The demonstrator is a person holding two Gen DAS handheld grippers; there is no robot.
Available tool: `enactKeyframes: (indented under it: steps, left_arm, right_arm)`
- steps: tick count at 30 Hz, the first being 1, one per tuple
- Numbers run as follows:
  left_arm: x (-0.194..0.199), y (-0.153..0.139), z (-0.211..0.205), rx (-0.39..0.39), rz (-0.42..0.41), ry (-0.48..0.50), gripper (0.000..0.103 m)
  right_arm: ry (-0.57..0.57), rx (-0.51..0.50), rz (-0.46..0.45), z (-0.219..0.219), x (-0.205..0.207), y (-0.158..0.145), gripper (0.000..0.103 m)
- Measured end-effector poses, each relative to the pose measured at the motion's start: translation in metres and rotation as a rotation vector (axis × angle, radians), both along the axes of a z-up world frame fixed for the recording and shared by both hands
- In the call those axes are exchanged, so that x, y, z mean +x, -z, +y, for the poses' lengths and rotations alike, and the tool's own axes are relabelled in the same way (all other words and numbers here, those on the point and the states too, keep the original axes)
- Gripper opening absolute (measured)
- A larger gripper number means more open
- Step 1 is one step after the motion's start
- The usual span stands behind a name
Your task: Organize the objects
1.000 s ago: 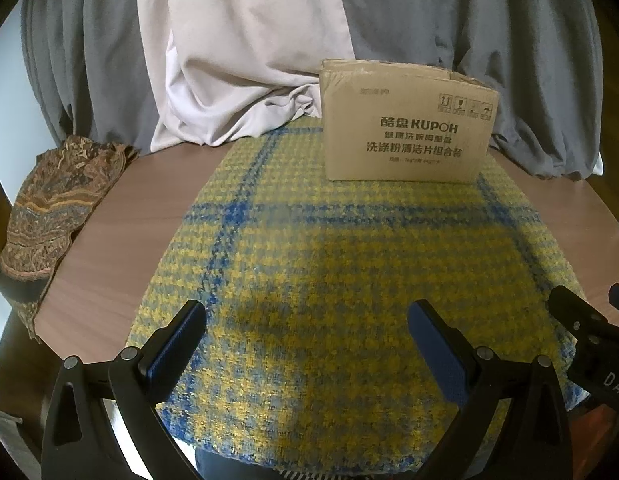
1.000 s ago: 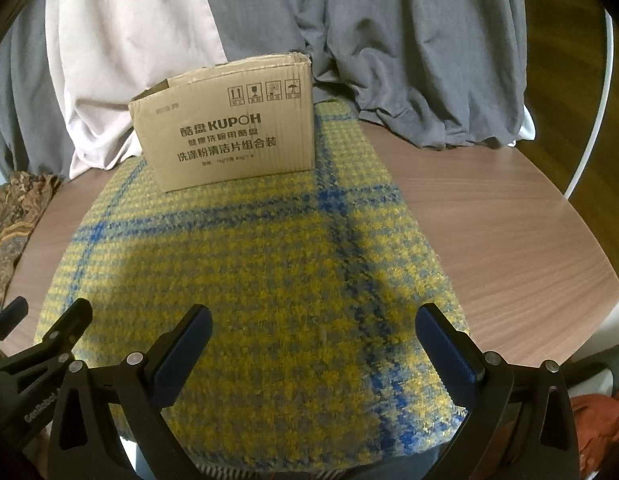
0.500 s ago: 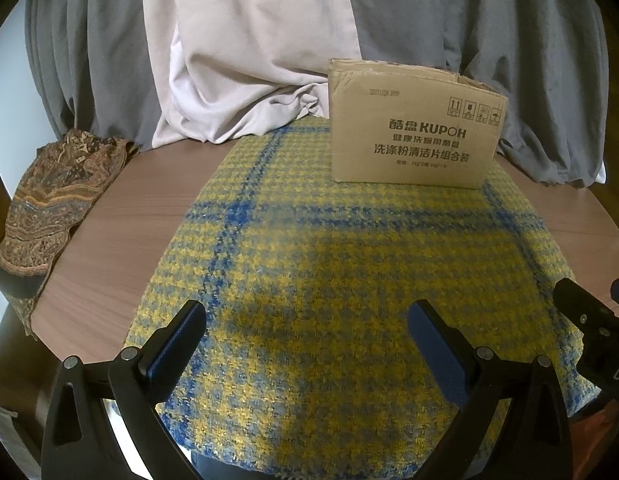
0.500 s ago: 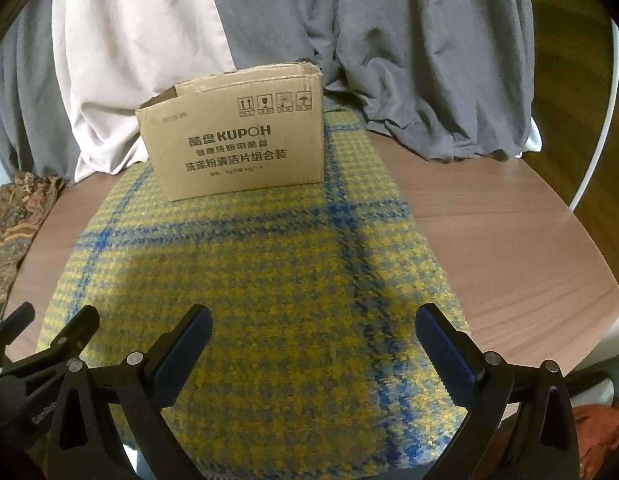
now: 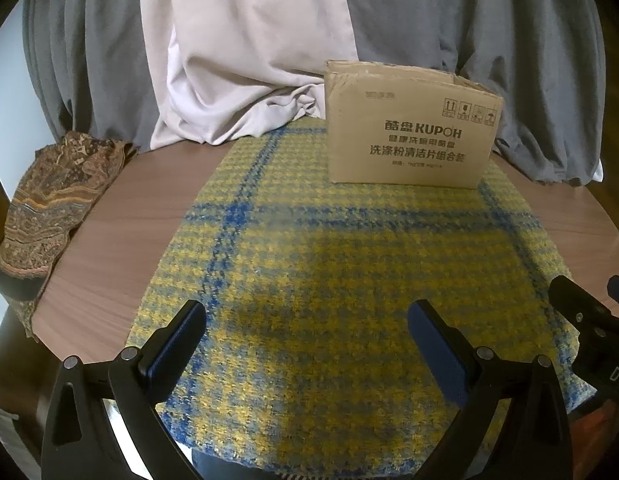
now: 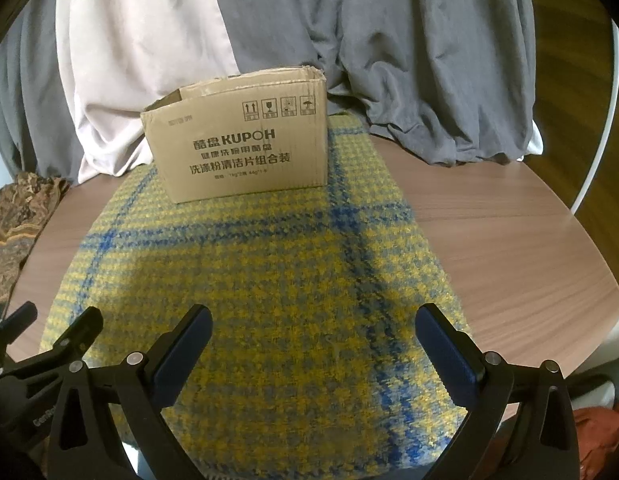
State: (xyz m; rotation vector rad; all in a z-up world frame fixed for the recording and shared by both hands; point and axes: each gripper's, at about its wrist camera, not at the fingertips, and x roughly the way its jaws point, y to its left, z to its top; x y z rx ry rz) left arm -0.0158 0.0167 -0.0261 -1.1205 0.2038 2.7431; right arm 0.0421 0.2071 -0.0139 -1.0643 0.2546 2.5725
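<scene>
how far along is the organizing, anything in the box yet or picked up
Nothing visibly done: the cardboard box stands on the far end of the plaid cloth, its inside hidden. Nothing in hand: the left gripper and right gripper hover open and empty. The patterned fabric lies at the table's left edge.

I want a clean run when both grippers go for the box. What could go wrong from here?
1. The cardboard box sits on the loose plaid cloth; pushing it may drag or bunch the cloth.
2. The box top looks open, so its thin walls may buckle if squeezed.
3. The left hand-held gripper and right hand-held gripper, both open, are close side by side and could collide while converging.
</scene>
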Motion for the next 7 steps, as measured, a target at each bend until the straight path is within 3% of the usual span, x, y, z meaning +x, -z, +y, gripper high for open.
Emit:
enactKeyframes:
  steps: [7]
  left_arm:
    - [0.0016, -0.0034, -0.0015, 0.006, 0.011, 0.000, 0.103]
  right_arm:
    - [-0.002, -0.011, -0.003, 0.0005, -0.0008, 0.0007, 0.102]
